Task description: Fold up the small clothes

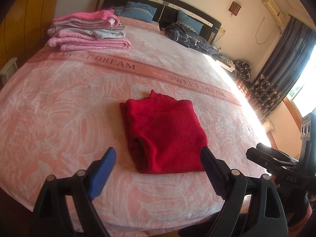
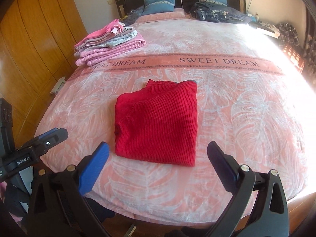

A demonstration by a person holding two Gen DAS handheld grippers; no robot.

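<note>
the red ribbed knit sweater (image 2: 158, 122) lies folded on the pink leaf-print bed blanket (image 2: 237, 118), just ahead of both empty, spread-wide tools: left gripper (image 1: 158, 169), right gripper (image 2: 158, 162). pinch its near edge low and lift evenly toward the folded pink and grey clothes stack (image 2: 108, 43).

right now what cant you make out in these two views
- Right edge of the bed: washed out by window glare in both views.
- Underside of the red sweater and its tucked sleeves: hidden by its top layer.
- How many pieces are in the pink and grey stack: too small, layers overlap.
- The dark heap by the pillows: too small to identify.
- Left gripper and right gripper: handles cut off at the bottom edge.
</note>
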